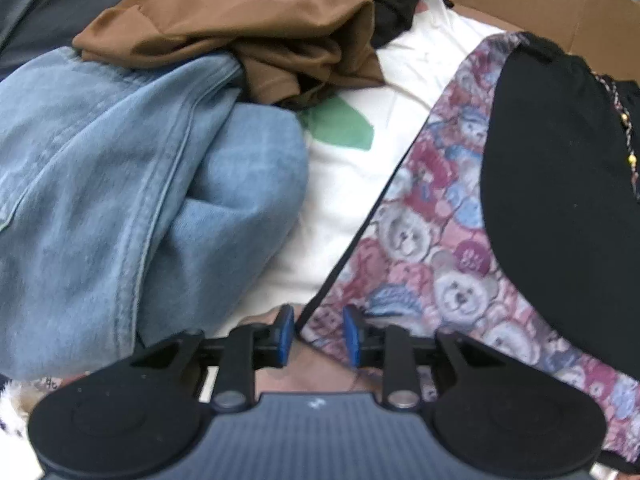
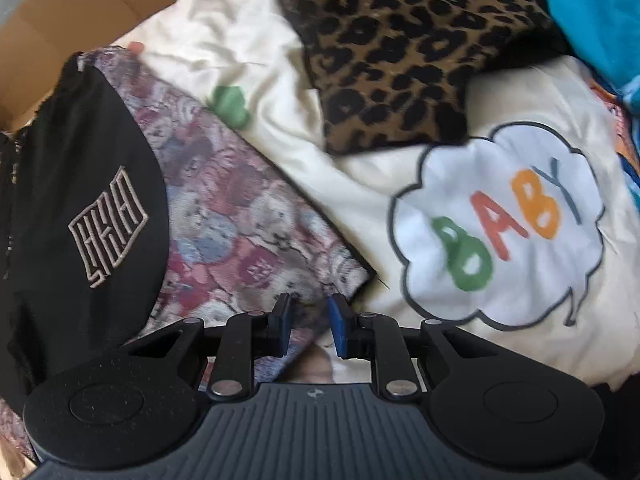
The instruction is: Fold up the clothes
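- Left gripper [image 1: 319, 334]: pointing steeply down over a pile of clothes. Jaws stand at a narrow gap. The dark-trimmed edge of the bear-print garment [image 1: 436, 248] runs up between the blue pads [image 1: 285, 336], but the pads do not visibly press on it; gap shows on both sides.
- Right gripper [image 2: 309, 328]: also pointing down, jaws narrow. The near corner of the bear-print garment [image 2: 240, 232] bunches between its pads [image 2: 338, 330]; cannot tell whether the cloth is actually pinched.
- Bear-print garment: lies diagonally across the pile, over the cream garment [image 1: 360, 184], reaching toward the far cardboard box wall [image 1: 552, 4].
- Black garment [image 1: 560, 200]: lies on top of the bear print. In the right wrist view it [image 2: 72, 208] shows an embroidered square emblem [image 2: 108, 226].
- Cream garment [image 2: 360, 184]: carries a green patch and a cloud print reading "BABY" [image 2: 500, 232].
- Left side of pile, left wrist view: light blue denim [image 1: 132, 200], with a brown garment [image 1: 256, 28] beyond it.
- Right wrist view, far side: leopard-print piece [image 2: 404, 52] resting on the cream garment.
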Demonstrator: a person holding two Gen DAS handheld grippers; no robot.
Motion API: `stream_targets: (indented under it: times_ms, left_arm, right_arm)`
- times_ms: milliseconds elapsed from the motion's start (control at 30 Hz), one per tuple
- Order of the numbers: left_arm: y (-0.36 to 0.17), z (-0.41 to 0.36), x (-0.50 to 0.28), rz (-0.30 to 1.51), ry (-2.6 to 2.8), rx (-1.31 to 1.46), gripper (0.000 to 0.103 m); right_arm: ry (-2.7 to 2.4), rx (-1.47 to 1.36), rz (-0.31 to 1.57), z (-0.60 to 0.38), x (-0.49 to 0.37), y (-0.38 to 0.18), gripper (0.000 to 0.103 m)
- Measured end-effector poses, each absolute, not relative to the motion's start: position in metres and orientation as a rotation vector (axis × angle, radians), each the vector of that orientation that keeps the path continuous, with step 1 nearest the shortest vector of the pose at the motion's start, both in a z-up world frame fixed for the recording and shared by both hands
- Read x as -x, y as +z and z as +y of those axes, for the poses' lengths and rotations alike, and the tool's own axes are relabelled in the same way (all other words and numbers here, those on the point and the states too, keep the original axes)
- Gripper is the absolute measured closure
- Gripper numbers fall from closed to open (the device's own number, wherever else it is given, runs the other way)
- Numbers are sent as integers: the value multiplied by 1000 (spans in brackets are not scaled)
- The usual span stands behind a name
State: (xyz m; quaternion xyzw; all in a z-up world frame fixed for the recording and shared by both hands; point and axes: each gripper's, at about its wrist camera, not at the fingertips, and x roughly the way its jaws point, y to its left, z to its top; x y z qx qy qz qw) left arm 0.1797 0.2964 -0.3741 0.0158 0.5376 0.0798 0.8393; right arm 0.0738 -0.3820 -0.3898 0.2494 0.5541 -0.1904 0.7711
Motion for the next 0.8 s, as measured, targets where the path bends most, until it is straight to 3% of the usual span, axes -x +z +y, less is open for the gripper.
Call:
stream_targets:
  times_ms: [633, 733, 800]
  left_arm:
    - [-391, 322, -163, 1009, 114, 125, 71]
    - [-391, 326, -163, 1004, 100, 144, 79]
    - [-389, 329, -161, 1001, 94, 160, 90]
  right_arm:
    - [-405, -518, 1232, -360, -82, -365, 75]
    - [-353, -487, 1242, -345, -85, -368, 75]
    - [-319, -463, 1247, -336, -90, -368, 75]
